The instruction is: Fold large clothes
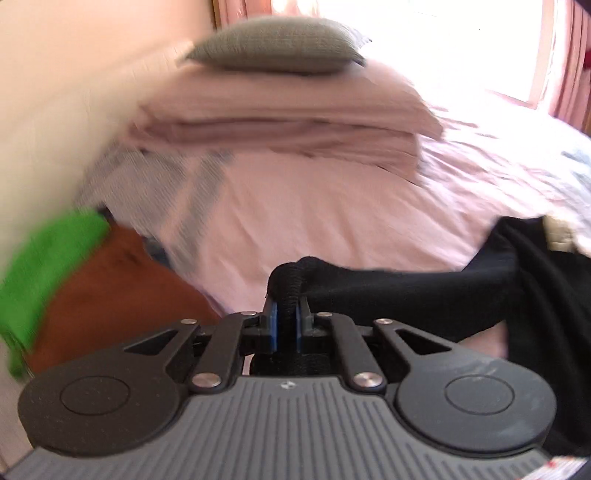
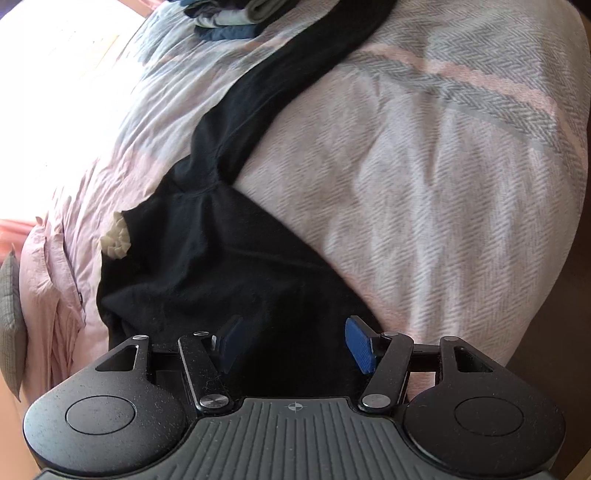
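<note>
The black garment [image 2: 207, 258] is sprawled across the pink bedspread [image 2: 424, 206] — left gripper [image 1: 285, 314] pinches its ribbed cuff tight, right gripper [image 2: 295, 341] hangs spread wide just above the dark cloth — folded pink bedding [image 1: 288, 122] stacked nearby.

Black garment [image 2: 207, 258] is soft matt knit cloth; bedspread [image 2: 424, 192] woven herringbone; left tool [image 1: 285, 325] matt plastic.

A bed covered in pale pink bedding [image 1: 295, 206]. A stack of folded pink linens [image 1: 288, 114] sits on it, with a grey pillow [image 1: 277, 46] on top. Beside the bed lie a green cloth [image 1: 44, 273] and a brown surface [image 1: 110, 295]. A pink and grey herringbone blanket [image 2: 443, 177] covers the bed, with folded blue and grey clothes [image 2: 229, 18] at its far end. Pink curtains [image 1: 569, 66] frame a bright window.
</note>
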The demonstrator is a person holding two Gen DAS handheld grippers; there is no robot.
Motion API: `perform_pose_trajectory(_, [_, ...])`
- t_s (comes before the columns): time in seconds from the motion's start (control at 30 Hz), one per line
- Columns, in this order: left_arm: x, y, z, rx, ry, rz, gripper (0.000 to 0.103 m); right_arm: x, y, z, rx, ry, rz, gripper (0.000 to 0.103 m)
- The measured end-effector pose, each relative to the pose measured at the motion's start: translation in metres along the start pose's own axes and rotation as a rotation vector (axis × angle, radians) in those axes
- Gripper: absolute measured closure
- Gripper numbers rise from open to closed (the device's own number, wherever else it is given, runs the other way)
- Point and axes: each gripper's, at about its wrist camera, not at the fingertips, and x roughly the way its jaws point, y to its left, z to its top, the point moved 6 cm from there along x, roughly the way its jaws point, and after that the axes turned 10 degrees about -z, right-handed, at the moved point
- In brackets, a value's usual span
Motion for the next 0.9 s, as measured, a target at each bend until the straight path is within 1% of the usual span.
perform_pose_trajectory(0.07, [0.015,0.015,0.008,0.020,0.007,0.035,0.096,0.001,0.007,-0.004,-0.030,0.000,-0.002,0.045])
perform_pose_trajectory(0.1, [0.024,0.022,0.008,0.033,0.022,0.056,0.096,0.002,0.009,-0.005,-0.048,0.000,-0.007,0.045])
perform_pose_trajectory(0.23, [0.059,0.042,-0.005,0.067,0.092,0.114,0.094,0.008,0.009,-0.008,-0.113,0.004,-0.038,0.045])
perform_pose_trajectory(0.27, [0.068,0.046,-0.011,0.054,0.116,0.126,0.093,0.010,0.007,-0.010,-0.128,0.007,-0.048,0.045])
perform_pose_trajectory(0.33, [0.090,0.056,-0.029,-0.008,0.197,0.156,0.084,0.014,0.002,-0.013,-0.161,0.012,-0.064,0.045])
perform_pose_trajectory(0.37, [0.096,0.058,-0.037,-0.035,0.228,0.166,0.083,0.016,-0.001,-0.015,-0.176,0.013,-0.072,0.045])
perform_pose_trajectory(0.43, [0.096,0.055,-0.057,-0.077,0.257,0.166,0.083,0.017,-0.010,-0.018,-0.205,0.011,-0.075,0.045])
perform_pose_trajectory(0.47, [0.089,0.052,-0.066,-0.090,0.259,0.152,0.083,0.017,-0.015,-0.020,-0.220,0.007,-0.077,0.045])
perform_pose_trajectory(0.53, [0.071,0.042,-0.082,-0.140,0.271,0.105,0.083,0.016,-0.028,-0.020,-0.246,0.004,-0.075,0.045])
perform_pose_trajectory(0.63, [0.035,0.011,-0.112,-0.238,0.301,-0.025,0.083,0.017,-0.048,-0.023,-0.266,0.024,-0.069,0.045])
perform_pose_trajectory(0.7, [0.017,-0.023,-0.133,-0.275,0.344,-0.156,0.082,0.021,-0.058,-0.028,-0.282,0.051,-0.034,0.045])
perform_pose_trajectory(0.77, [0.002,-0.061,-0.153,-0.288,0.376,-0.266,0.082,0.027,-0.064,-0.034,-0.316,0.064,0.006,0.045])
perform_pose_trajectory(0.83, [-0.007,-0.095,-0.170,-0.313,0.389,-0.337,0.081,0.038,-0.066,-0.038,-0.359,0.058,0.035,0.045])
perform_pose_trajectory(0.9, [-0.012,-0.123,-0.182,-0.333,0.400,-0.382,0.081,0.056,-0.068,-0.041,-0.372,0.064,0.063,0.046])
